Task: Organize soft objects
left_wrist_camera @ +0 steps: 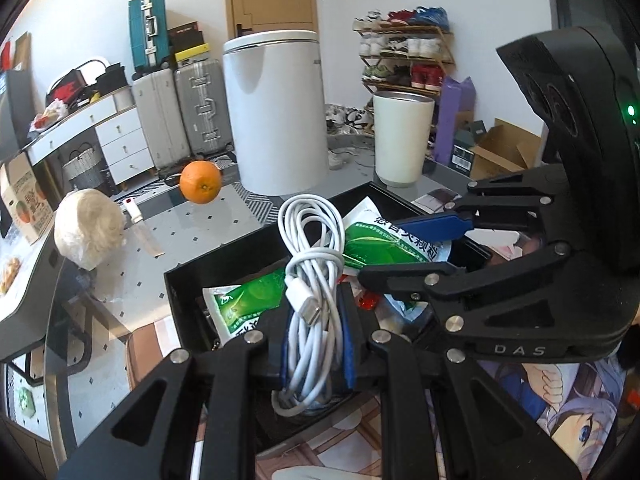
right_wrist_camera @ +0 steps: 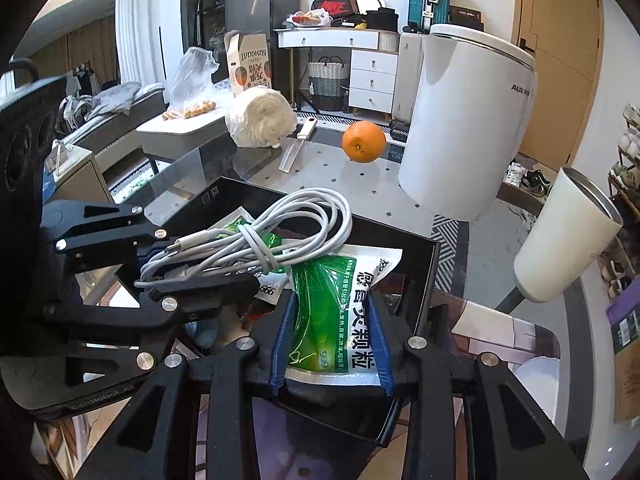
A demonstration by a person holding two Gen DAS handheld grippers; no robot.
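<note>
My left gripper (left_wrist_camera: 316,320) is shut on a coiled white charging cable (left_wrist_camera: 312,248) and holds it over a black tray (left_wrist_camera: 224,256). The cable also shows in the right wrist view (right_wrist_camera: 256,236), held by the left gripper (right_wrist_camera: 208,264). My right gripper (right_wrist_camera: 332,320) is shut on a green and white medicine sachet (right_wrist_camera: 336,320) over the same tray (right_wrist_camera: 424,276). The right gripper (left_wrist_camera: 400,248) shows in the left wrist view gripping that sachet (left_wrist_camera: 380,240). Another green sachet (left_wrist_camera: 240,304) lies in the tray.
On the glass table stand a large white canister (left_wrist_camera: 276,112), a cream tumbler (left_wrist_camera: 402,136), an orange (left_wrist_camera: 200,182) and a white fluffy bundle in plastic (left_wrist_camera: 88,232). A small white stick-shaped item (right_wrist_camera: 306,130) lies near the bundle. An anime-print mat (left_wrist_camera: 560,400) lies under the tray.
</note>
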